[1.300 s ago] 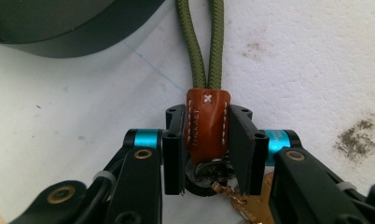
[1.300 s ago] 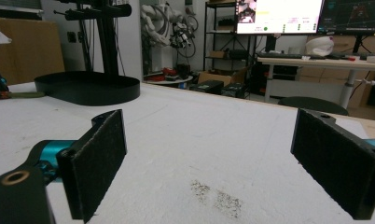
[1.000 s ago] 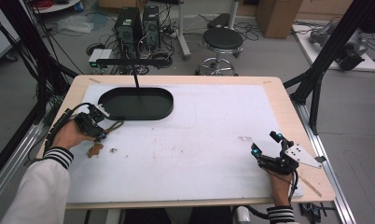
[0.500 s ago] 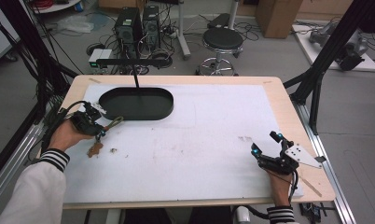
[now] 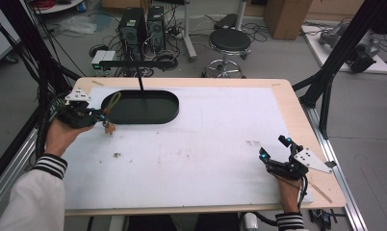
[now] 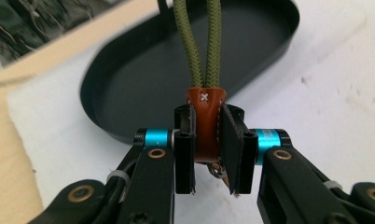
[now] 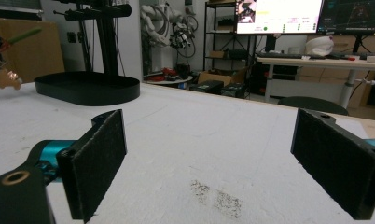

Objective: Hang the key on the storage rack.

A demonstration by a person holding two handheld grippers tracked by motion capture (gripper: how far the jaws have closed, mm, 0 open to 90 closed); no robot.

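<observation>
left tool (image 6: 206,154): pinching leather tab (image 6: 205,121), olive cord loop (image 6: 198,44) over black tray (image 5: 142,107) | right tool (image 7: 218,170): spread

The green cord loop (image 6: 202,42) runs off the top edge, its end perhaps blurred.

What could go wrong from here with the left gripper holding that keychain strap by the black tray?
1. The left gripper pinches only the brown leather tab; the fingers cover little of it, so it might slip out.
2. The olive cord loop hangs free toward the black tray and its upright post; it could snag there.
3. The metal ring below the tab dangles and may swing or catch the tray's rim.
</observation>
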